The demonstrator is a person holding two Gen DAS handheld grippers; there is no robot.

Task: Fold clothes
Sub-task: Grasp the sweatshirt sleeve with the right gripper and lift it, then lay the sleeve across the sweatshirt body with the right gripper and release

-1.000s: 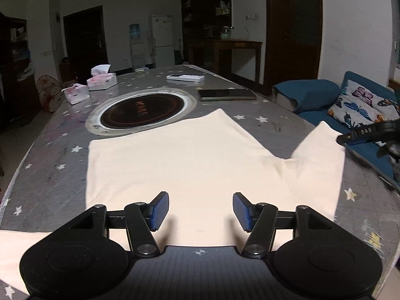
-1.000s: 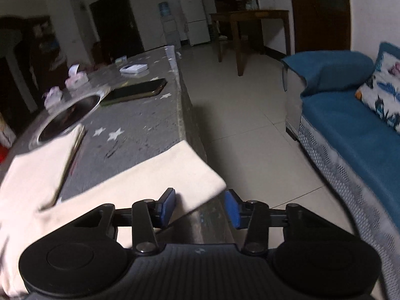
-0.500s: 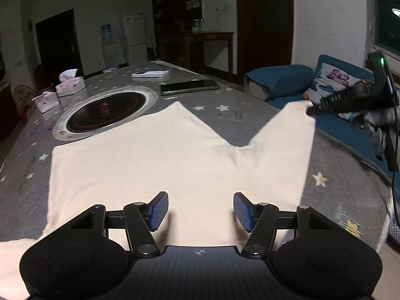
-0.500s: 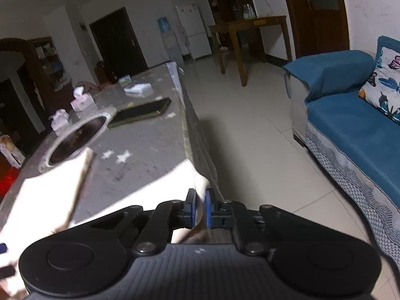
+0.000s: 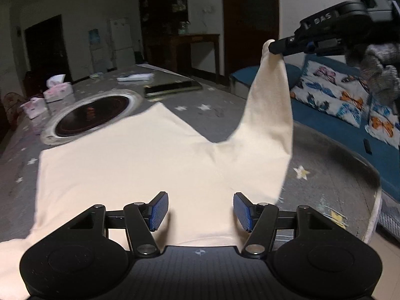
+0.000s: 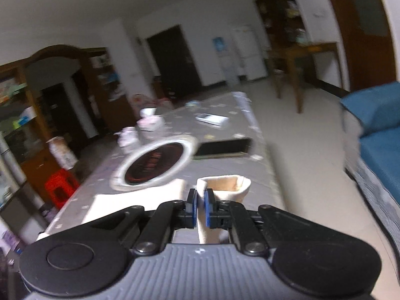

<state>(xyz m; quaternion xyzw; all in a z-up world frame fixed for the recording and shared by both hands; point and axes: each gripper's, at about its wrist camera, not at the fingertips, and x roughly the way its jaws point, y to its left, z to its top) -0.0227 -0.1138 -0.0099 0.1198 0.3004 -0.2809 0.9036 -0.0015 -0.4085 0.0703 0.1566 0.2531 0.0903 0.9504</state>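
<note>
The left gripper [image 5: 200,208] hovers wide and empty over the cream shirt [image 5: 140,165] spread on the table [image 5: 332,160]. Farther right, the right gripper [image 6: 200,205] pinches the sleeve [image 5: 270,100], held up above the table, with the sofa [image 5: 350,115] behind.

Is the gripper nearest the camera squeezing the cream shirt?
No, the left gripper hangs open over the cream shirt, its blue pads apart and not pressing the cloth.
</note>
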